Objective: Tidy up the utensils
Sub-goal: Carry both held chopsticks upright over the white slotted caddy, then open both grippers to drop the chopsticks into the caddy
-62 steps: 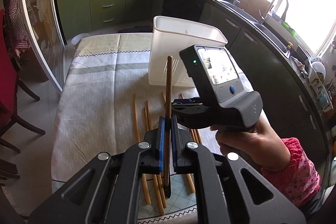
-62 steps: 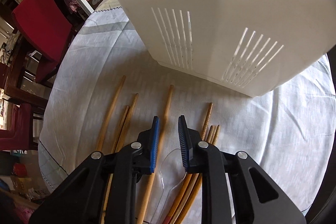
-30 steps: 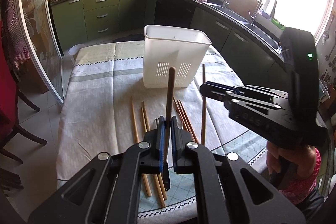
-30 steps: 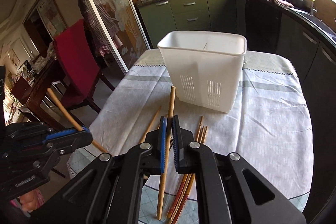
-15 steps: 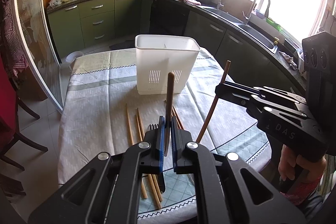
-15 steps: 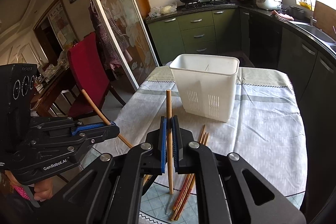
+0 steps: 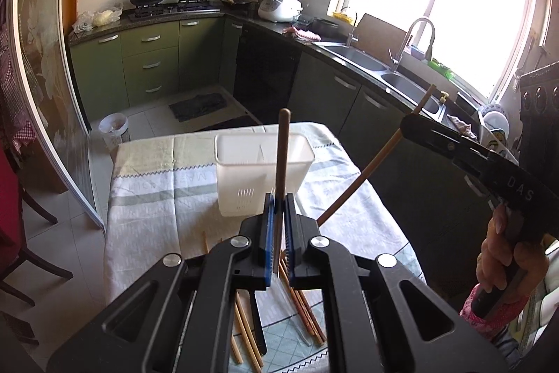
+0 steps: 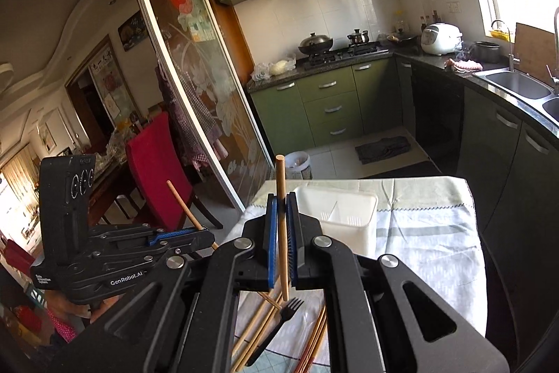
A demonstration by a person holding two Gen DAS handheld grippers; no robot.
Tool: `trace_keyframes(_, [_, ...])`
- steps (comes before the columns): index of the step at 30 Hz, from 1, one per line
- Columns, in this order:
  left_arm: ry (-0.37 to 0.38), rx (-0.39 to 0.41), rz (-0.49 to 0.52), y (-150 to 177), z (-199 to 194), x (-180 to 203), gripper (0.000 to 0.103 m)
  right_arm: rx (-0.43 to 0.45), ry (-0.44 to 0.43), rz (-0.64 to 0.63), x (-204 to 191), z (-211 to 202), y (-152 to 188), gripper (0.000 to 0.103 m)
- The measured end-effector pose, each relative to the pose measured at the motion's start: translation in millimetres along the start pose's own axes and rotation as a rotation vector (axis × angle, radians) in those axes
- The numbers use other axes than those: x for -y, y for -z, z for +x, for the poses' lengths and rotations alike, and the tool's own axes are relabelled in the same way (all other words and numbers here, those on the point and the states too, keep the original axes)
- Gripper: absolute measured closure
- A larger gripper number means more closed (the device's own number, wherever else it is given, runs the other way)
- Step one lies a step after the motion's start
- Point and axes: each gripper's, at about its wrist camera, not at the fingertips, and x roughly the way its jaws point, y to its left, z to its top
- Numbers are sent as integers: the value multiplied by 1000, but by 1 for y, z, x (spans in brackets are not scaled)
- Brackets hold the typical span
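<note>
- The left gripper (image 7: 277, 226) is seen clamped shut on a dark wooden chopstick (image 7: 281, 159); it has been lifted clear of the table (image 7: 146, 219) since a second ago
- The white holder (image 7: 260, 170) is left standing mid-table, loose chopsticks (image 8: 258, 334) and a black fork (image 8: 279, 324) lying before it
- The right gripper (image 8: 281, 243) is closed on a pale chopstick (image 8: 281, 219), likewise raised; both sticks are judged ready for dropping into the holder

Wrist views above table (image 7: 146, 219) (both downward)
</note>
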Motion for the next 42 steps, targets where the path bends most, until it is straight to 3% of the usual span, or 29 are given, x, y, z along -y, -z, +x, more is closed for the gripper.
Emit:
trace_keyframes(8, [-15,81,-15,-75,-3,-6,97,72,15,88,35,-7,-86,97])
trace_keyframes(16, [-64,157,-34,-118,30,-16,97,98,114,156,90,33,-128,97])
trace_keyframes(24, [-93,-9,-123,-109,113,-49,97,-87,142,173,124,112,-95,97])
trace_keyframes(32, [-112,-162,-177,-81,159,-72,97,-220,134,174,132,166,-54,97])
trace_keyframes(37, [-109,-170,-180,-72,158,-75,94,-241,146,179,135,172,-45,95])
trace_keyframes(39, [-114,-159,-182,-72,154,-73,83,-237,148,181,136,171,-44,90])
trace_keyframes(42, [-119,-140,-185,-73,146,-73,78,-221,157,173,134,164,-44,84])
